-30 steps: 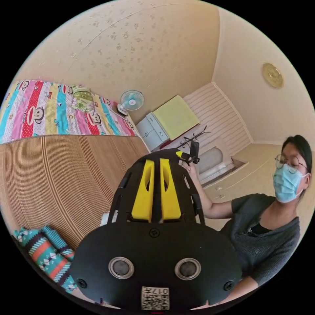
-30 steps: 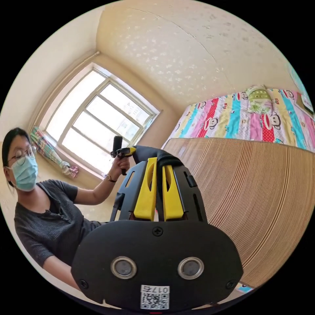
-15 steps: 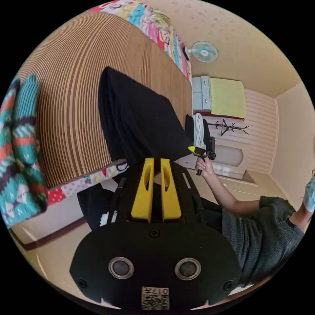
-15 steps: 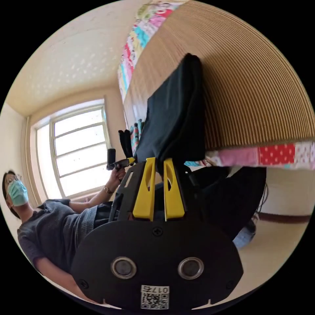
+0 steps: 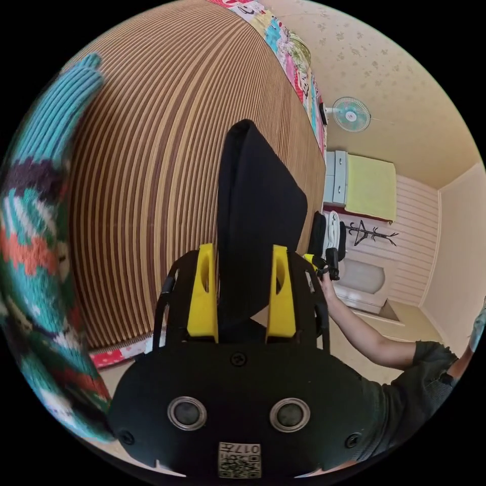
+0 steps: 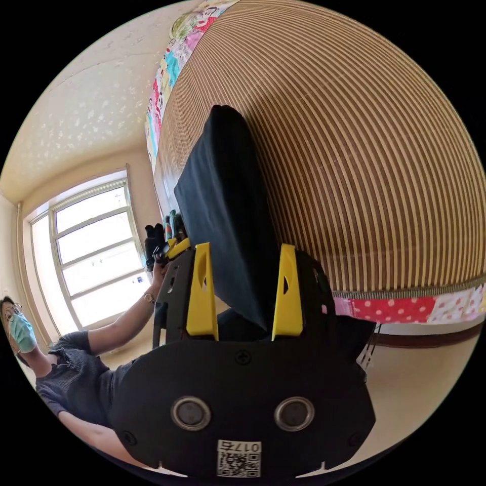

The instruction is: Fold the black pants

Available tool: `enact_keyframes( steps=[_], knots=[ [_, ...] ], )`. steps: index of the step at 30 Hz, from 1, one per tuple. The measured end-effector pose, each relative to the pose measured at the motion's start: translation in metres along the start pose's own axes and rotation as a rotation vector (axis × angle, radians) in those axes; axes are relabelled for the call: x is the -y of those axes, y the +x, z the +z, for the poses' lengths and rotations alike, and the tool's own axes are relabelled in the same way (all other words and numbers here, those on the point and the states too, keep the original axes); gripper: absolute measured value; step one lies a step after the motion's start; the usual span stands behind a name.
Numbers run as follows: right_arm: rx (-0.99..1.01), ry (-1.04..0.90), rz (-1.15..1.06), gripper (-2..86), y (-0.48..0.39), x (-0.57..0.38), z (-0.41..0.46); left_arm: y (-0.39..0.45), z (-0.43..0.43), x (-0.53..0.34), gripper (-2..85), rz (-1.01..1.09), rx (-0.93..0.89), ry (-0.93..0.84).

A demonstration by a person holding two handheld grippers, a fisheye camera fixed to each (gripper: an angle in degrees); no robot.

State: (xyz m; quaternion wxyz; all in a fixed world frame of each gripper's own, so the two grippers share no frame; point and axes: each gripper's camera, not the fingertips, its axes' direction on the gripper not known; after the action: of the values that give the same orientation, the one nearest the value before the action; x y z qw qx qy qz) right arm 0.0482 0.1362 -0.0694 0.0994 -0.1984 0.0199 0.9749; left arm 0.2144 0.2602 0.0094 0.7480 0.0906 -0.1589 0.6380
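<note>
Left gripper view: your left gripper (image 5: 242, 258) has its two yellow jaws spread wide, the pants (image 5: 255, 223) lying loose between them, neither jaw pressing cloth. One pair of black pants, folded into a long narrow strip on the striped mat (image 5: 152, 167); its long axis runs straight away from the jaws toward the patterned sheet (image 5: 293, 55). Near end hangs off the mat edge. One knitted teal garment (image 5: 35, 253) lies beside you, well apart. Right gripper view: your right gripper (image 6: 244, 253) also gapes wide, its two jaws astride the same strip (image 6: 228, 212), gripping nothing. One person (image 6: 71, 374), two grippers, one window (image 6: 91, 253).
</note>
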Motion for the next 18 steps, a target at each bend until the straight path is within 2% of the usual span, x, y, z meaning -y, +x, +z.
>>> enact_keyframes(
  steps=[5, 8, 9, 11, 13, 18],
  knots=[
    [-0.01, 0.014, 0.031, 16.9, 0.003, 0.009, 0.003, -0.005, 0.026, 0.057, 15.9, 0.027, 0.018, -0.092],
    [0.12, 0.042, -0.013, 17.1, 0.005, -0.006, -0.008, -0.003, 0.03, 0.066, 14.6, 0.052, 0.024, -0.091],
    [0.184, -0.023, -0.027, 17.0, 0.006, -0.008, 0.0, -0.003, 0.027, 0.066, 14.2, 0.052, 0.027, -0.082],
    [0.155, -0.088, -0.046, 16.7, 0.001, -0.013, 0.015, -0.008, 0.031, 0.067, 13.5, 0.037, 0.019, -0.121],
    [0.118, -0.066, -0.048, 16.0, -0.006, -0.015, 0.019, -0.012, 0.031, 0.066, 12.6, 0.036, 0.025, -0.132],
    [0.227, -0.152, -0.016, 12.5, -0.009, 0.002, 0.042, -0.015, 0.018, 0.076, 10.6, -0.016, 0.051, -0.082]
  ],
)
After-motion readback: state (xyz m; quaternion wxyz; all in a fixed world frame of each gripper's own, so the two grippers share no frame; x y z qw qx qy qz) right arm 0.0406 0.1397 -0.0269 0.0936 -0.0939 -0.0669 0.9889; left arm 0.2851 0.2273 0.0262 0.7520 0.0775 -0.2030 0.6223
